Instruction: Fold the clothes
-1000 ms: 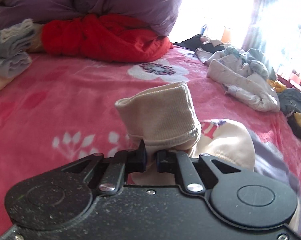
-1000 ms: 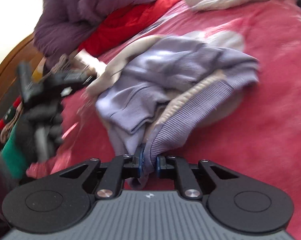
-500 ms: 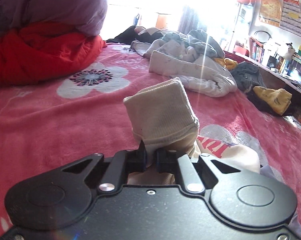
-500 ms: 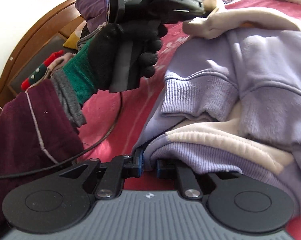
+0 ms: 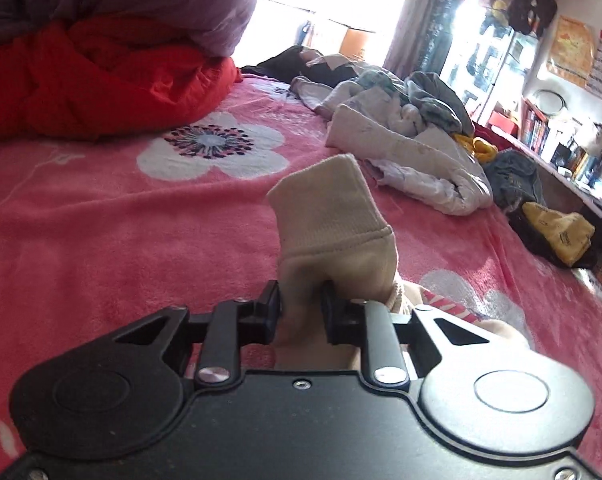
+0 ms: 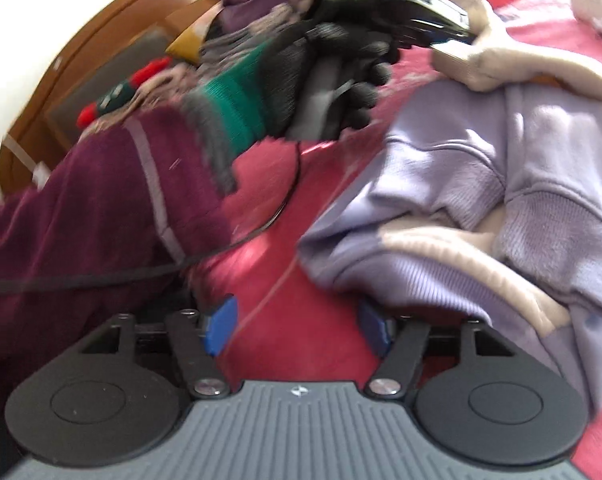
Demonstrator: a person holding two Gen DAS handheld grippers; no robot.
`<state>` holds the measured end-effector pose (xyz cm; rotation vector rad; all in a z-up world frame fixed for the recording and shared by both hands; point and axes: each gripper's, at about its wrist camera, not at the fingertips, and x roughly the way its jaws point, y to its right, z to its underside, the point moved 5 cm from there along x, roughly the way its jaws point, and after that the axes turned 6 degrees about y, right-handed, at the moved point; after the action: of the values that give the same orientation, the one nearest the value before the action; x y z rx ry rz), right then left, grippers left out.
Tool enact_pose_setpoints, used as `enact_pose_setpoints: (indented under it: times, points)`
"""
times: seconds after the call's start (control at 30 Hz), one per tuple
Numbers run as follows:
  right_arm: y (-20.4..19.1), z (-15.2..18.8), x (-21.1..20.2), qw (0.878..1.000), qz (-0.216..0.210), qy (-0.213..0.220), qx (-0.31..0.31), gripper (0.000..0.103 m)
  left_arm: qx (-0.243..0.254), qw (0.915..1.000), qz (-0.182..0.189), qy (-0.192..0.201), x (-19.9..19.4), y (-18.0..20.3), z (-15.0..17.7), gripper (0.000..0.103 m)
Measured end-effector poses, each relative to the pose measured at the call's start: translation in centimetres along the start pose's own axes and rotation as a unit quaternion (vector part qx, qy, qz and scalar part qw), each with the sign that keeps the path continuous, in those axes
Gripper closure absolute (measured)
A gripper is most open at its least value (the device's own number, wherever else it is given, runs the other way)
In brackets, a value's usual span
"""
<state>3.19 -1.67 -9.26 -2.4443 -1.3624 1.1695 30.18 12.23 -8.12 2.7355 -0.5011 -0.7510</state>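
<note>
Left tongs [image 5: 300,307] pinch ribbed cream cuff [image 5: 329,208]; right tongs [image 6: 297,330] agape.

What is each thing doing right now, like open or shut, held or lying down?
Left gripper: shut on the cream cuff.
Cream cuff: pinched, standing up above the blanket.
Right gripper: open, holding nothing.
Purple sweater: lying rumpled on the blanket, its hem beside the right finger.
Clothes pile: heaped, unfolded.
Red quilt: bunched up.
Pink blanket: spread flat.
</note>
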Motion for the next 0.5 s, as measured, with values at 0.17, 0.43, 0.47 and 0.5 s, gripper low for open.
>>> enact_pose_setpoints:
  times: [0.17, 0.43, 0.47, 0.5]
  points:
    - [-1.8, 0.0, -3.8, 0.999, 0.005, 0.012, -0.053, 0.037, -0.033, 0.9993, -0.005, 0.016, -2.1, -0.7, -0.7, 0.073]
    - [0.3, -6.0, -7.5, 0.975, 0.124, 0.127, -0.135, 0.023, -0.05, 0.9982, 0.0, 0.032, -4.1, -1.1, -1.4, 0.059]
    - [1.1, -6.9, -7.5, 0.968, 0.145, 0.138, -0.151, 0.023, -0.051, 0.9981, 0.001, 0.033, -4.0, -1.2, -1.5, 0.059]
    - [1.8, -7.6, -7.2, 0.96, 0.167, 0.143, -0.176, 0.023, -0.052, 0.998, 0.002, 0.034, -3.9, -1.2, -1.6, 0.058]
